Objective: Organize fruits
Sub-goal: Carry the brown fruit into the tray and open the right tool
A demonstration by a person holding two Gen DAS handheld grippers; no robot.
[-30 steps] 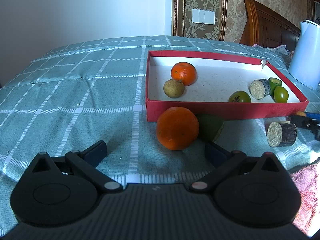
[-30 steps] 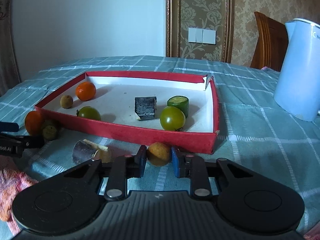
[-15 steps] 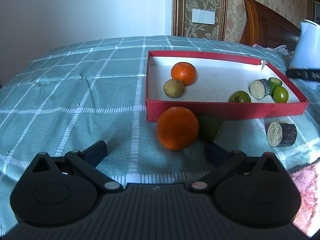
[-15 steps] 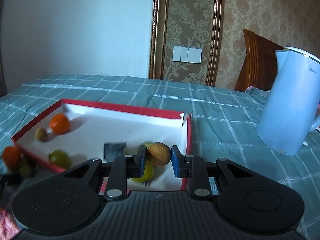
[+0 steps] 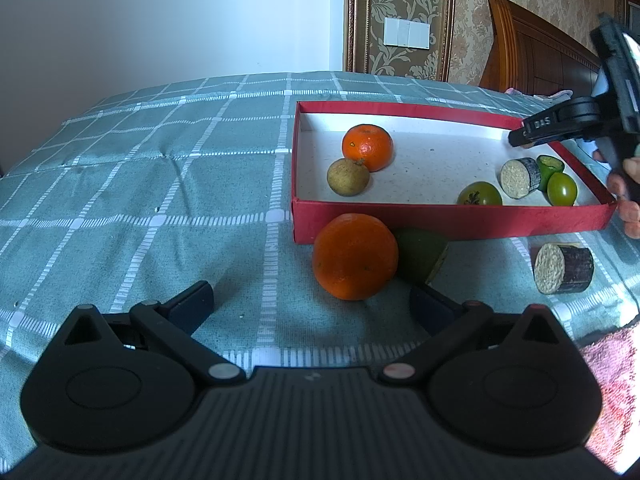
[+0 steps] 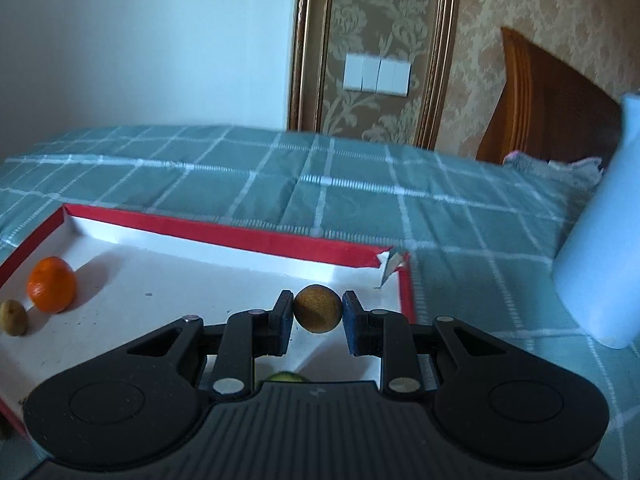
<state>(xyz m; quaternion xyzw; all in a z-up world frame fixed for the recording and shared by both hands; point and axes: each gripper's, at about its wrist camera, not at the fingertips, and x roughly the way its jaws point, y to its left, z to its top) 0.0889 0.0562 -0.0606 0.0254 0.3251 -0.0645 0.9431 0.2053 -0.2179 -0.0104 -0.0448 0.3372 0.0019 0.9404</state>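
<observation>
My right gripper (image 6: 318,316) is shut on a small round brown fruit (image 6: 318,314) and hangs over the far right part of the red tray (image 6: 224,236). In the left wrist view that gripper's finger (image 5: 538,132) shows above the tray's (image 5: 448,222) right end. Inside the tray lie a small orange (image 5: 367,147), a brown fruit (image 5: 348,177), green fruits (image 5: 480,195) and a cut cane piece (image 5: 520,178). My left gripper (image 5: 312,304) stands open on the cloth, just short of a large orange (image 5: 355,256) and a green wedge (image 5: 420,254).
Another cut cane piece (image 5: 564,269) lies on the checked cloth (image 5: 160,200) in front of the tray's right corner. A pale blue kettle (image 6: 600,240) stands right of the tray. A red towel (image 5: 612,364) lies at the lower right. A hand's fingers (image 5: 628,188) hold the right gripper.
My right gripper has carried the brown fruit up from the cloth before the tray and forward over the tray's far right part. The left gripper has stayed in place.
</observation>
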